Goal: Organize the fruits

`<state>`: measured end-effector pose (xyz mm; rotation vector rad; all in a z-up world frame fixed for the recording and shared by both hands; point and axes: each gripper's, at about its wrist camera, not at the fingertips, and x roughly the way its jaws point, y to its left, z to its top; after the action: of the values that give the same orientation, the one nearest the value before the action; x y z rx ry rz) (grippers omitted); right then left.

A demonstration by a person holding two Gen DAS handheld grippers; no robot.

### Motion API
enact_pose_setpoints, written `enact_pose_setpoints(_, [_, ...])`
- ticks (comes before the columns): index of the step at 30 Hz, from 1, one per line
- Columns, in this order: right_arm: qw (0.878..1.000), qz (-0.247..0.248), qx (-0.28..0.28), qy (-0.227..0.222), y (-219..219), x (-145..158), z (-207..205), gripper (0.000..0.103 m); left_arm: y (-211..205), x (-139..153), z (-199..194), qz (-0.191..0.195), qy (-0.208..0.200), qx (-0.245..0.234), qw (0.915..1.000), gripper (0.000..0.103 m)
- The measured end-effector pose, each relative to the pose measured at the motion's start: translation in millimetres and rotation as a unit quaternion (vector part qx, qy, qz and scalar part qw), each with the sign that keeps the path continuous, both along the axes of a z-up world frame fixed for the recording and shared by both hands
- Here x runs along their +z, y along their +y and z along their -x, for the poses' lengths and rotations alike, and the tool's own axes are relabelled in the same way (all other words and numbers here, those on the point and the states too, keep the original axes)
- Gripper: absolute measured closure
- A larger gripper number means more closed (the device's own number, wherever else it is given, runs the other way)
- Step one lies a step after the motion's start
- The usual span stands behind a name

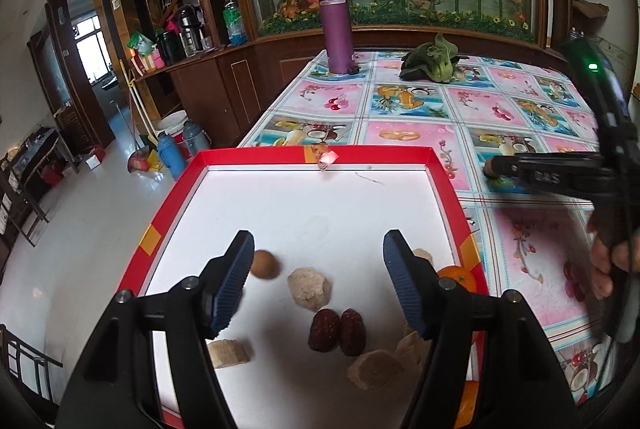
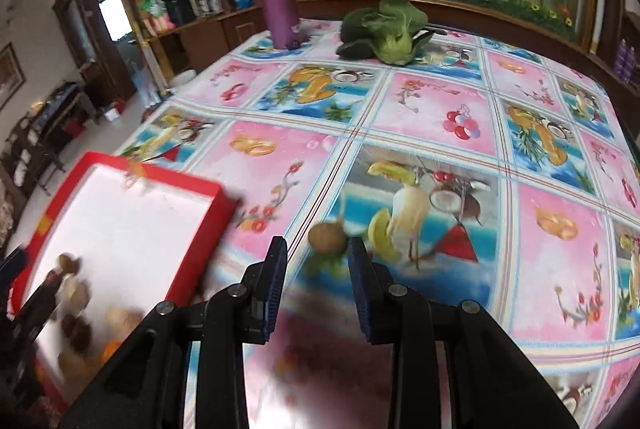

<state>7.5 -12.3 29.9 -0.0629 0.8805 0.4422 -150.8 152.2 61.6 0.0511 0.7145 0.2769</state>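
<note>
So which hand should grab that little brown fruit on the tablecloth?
Probably the right gripper. It is open, and the brown fruit lies just ahead of its fingertips on the tablecloth. The left gripper hovers open over the red tray, away from that fruit.

We see a table (image 2: 420, 117) covered in a fruit-print cloth; on it rest a red-rimmed tray (image 1: 438, 165) at its near left edge, a purple flask (image 1: 337, 25) and a leafy green vegetable (image 2: 384, 29) at the far side. A small brown fruit (image 2: 327, 237) lies on the cloth just right of the tray.
</note>
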Motion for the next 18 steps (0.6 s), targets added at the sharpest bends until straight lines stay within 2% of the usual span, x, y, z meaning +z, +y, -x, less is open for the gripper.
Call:
enact_pose_setpoints(2, [1.0,0.009,-0.005,0.017,5,-8,-9,0.074,6,1,3,0.002,-0.001,0.006,1.0,0.035])
enact_pose_setpoints(4, [0.999,0.018,-0.01,0.027,8,-15,-14,0.081,11,1,7,0.005,-0.002,0.009,0.9999,0.035])
enact_pose_setpoints(6, [0.999,0.023,-0.009,0.021,10,-14,-9,0.081,16,1,9,0.007,-0.004,0.013,0.9999,0.035])
enact_pose_setpoints(9, [1.0,0.0,0.001,0.02,13,-3,4,0.081,23,1,13,0.012,-0.006,0.019,0.9997,0.035])
enact_pose_setpoints(13, [0.996,-0.05,0.07,0.023,36,21,37,0.081,35,1,19,0.024,-0.009,0.034,0.9991,0.035])
enact_pose_setpoints(18, [0.987,-0.051,0.149,0.026,80,26,78,0.081,41,5,28,0.025,-0.011,0.045,0.9986,0.035])
